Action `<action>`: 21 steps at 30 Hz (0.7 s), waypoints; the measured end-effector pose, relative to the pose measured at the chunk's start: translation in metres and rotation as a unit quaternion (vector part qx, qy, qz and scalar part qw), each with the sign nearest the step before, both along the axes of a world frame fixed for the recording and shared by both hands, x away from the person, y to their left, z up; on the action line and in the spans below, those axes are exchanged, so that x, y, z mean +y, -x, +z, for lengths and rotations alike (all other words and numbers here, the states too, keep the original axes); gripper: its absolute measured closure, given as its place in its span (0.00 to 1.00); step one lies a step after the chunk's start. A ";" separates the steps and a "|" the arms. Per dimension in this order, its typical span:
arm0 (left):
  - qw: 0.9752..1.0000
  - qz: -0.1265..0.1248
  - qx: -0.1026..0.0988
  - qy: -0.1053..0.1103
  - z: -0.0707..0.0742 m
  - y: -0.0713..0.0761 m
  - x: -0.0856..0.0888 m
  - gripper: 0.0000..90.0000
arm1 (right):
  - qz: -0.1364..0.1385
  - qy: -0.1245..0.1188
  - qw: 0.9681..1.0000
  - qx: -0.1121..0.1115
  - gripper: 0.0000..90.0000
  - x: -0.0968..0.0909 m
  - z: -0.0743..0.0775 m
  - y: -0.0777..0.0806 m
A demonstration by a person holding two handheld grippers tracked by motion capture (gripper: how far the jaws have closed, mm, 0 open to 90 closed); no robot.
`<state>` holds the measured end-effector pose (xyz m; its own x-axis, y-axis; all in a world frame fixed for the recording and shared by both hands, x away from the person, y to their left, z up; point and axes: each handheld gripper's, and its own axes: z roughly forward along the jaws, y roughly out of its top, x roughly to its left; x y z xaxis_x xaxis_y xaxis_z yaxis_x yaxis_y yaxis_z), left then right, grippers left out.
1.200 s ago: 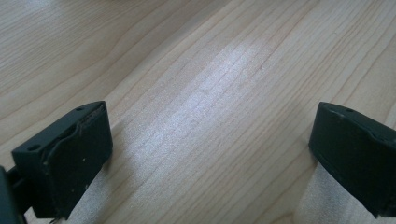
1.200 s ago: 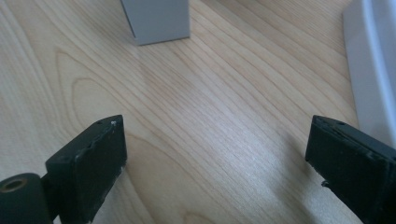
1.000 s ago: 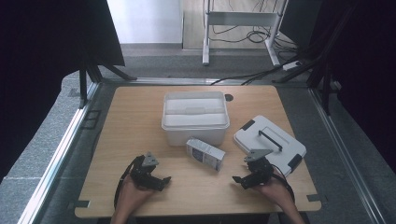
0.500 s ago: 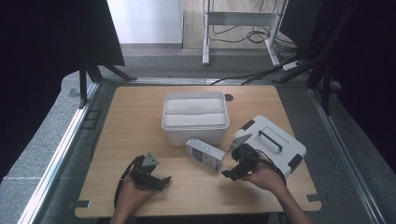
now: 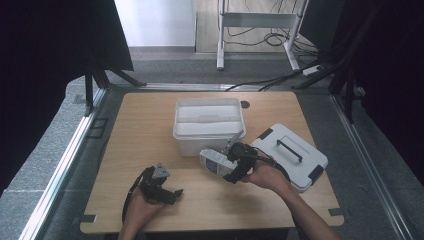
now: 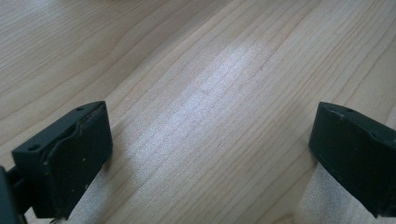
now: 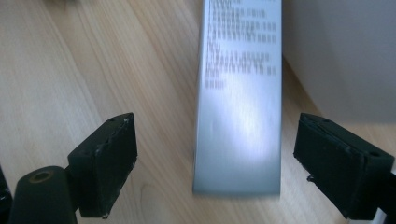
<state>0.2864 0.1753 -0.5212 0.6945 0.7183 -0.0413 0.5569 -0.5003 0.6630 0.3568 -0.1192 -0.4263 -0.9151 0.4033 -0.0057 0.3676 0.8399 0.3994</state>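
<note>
Your wooden table point(image 5: 140, 130) was the biggest thing there, and everything sat on it. Near the middle, closer to the far edge, stood a white plastic bin point(image 5: 209, 125) with no lid on it. Its white lid point(image 5: 290, 156), with a black handle and black clips, lay flat near the right edge, close to the bin.

Just in front of the bin lay a small grey box point(image 5: 216, 161). It lay flat on the table, close to the bin's front wall, between the bin and the near edge. In the right gripper view you could see small print on the top of the box point(image 7: 239, 93), but it was too blurry to read.

Your right gripper point(image 5: 239, 162) hung over the grey box, beside the lid's near left corner. Its jaws stood wide, and they had just been closing a little. The box lay between them, but the black pads point(image 7: 107, 163) were not touching it; there was bare wood on one side and a gap on the other.

Your left gripper point(image 5: 160, 187) sat low near the near edge, toward the left corner. Its jaws were wide apart with nothing between them, just bare table point(image 6: 210, 93).
</note>
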 end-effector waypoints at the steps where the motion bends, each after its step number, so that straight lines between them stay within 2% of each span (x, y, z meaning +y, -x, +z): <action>1: 1.000 0.000 0.000 0.000 0.000 0.000 0.000 0.00 | 0.004 0.005 1.000 0.002 0.16 0.005 0.000 -0.002; 3: 1.000 0.000 0.000 0.000 0.000 0.000 0.000 0.00 | 0.014 0.020 1.000 0.009 0.19 0.019 -0.001 -0.008; 6: 1.000 0.000 0.000 0.000 0.000 0.000 0.000 0.00 | 0.021 0.030 0.999 0.015 0.21 0.027 -0.003 -0.011; 7: 1.000 0.000 0.000 0.000 0.000 0.000 0.000 0.00 | 0.022 0.046 0.999 0.017 0.25 0.037 -0.006 -0.014; 10: 1.000 0.001 0.000 0.000 0.000 0.000 0.000 0.00 | 0.026 0.057 0.998 0.020 0.29 0.042 -0.008 -0.018; 11: 1.000 0.001 0.000 0.000 0.000 0.000 0.000 0.00 | 0.026 0.068 0.997 0.025 0.34 0.048 -0.012 -0.022; 12: 1.000 0.001 0.000 0.000 0.000 0.000 0.000 0.00 | 0.026 0.068 0.997 0.025 0.34 0.048 -0.012 -0.022; 13: 1.000 0.000 0.000 -0.001 0.000 0.000 0.000 0.00 | 0.027 0.072 0.997 0.025 0.38 0.049 -0.013 -0.023; 14: 1.000 0.000 0.000 -0.001 0.000 0.000 0.000 0.00 | 0.024 0.080 0.996 0.022 0.45 0.052 -0.015 -0.026; 15: 1.000 0.000 0.000 -0.001 0.000 0.000 0.000 0.00 | 0.024 0.080 0.996 0.022 0.45 0.052 -0.015 -0.026; 16: 1.000 0.000 0.000 -0.001 0.000 0.000 0.000 0.00 | 0.018 0.085 0.996 0.023 0.55 0.053 -0.015 -0.028; 18: 1.000 0.000 0.000 -0.001 0.000 0.000 0.000 0.00 | 0.017 0.085 0.996 0.024 0.58 0.052 -0.015 -0.029; 19: 1.000 0.000 0.000 -0.001 0.000 0.000 0.000 0.00 | 0.015 0.082 0.996 0.034 0.60 0.051 -0.014 -0.031; 21: 1.000 0.000 0.000 -0.001 0.000 0.000 0.000 0.00 | 0.015 0.083 0.996 0.034 0.61 0.051 -0.014 -0.030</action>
<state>0.2864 0.1754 -0.5212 0.6949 0.7180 -0.0397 0.5564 -0.5019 0.6623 0.3872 -0.0678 -0.4399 -0.9275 0.3738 -0.0078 0.3621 0.9034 0.2295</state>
